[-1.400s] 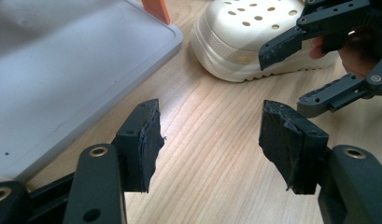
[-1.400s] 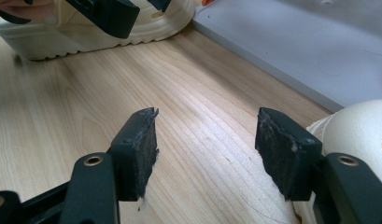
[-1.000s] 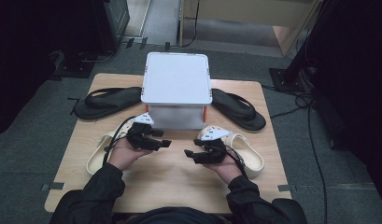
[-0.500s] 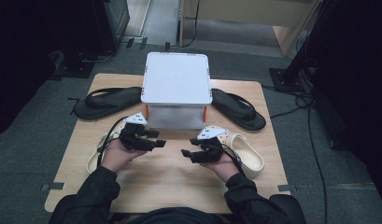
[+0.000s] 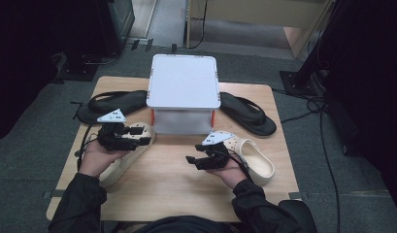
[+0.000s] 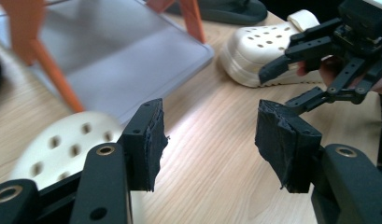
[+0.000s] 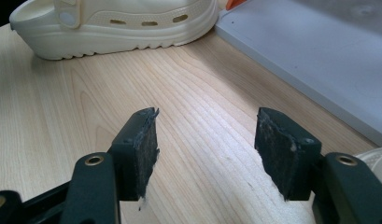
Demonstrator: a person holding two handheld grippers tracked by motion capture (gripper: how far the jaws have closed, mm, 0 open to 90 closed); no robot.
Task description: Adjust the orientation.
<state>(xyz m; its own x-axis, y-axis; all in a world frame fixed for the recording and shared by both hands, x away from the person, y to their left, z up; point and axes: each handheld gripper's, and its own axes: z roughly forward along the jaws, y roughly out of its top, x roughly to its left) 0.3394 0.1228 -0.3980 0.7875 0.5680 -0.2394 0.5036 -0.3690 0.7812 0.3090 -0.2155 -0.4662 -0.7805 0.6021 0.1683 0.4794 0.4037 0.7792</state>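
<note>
Grey carpet surrounds a light wooden bench (image 5: 167,179), dark equipment along the far edges of the room. Centre-far on the bench: a white lidded storage box (image 5: 183,82) with orange latches.

Two black flip-flops flank it, the left flip-flop (image 5: 113,102) and the right flip-flop (image 5: 249,114), each partly tucked beside the box.

Two cream clogs lie nearer. Left clog (image 5: 125,155) sits at the near-left corner of the box, under the left tool (image 5: 143,136), which hovers over its toe end; jaws spread apart, nothing between them. In the left gripper view the perforated toe of this clog (image 6: 62,149) shows just beyond the left jaw.

Right clog (image 5: 254,158) lies near-right of the box, heel strap toward the right. Right tool (image 5: 191,161) is held just left of it, above bare wood; jaws apart and empty. Right gripper view: left clog (image 7: 118,23) seen side-on across the bench.
</note>
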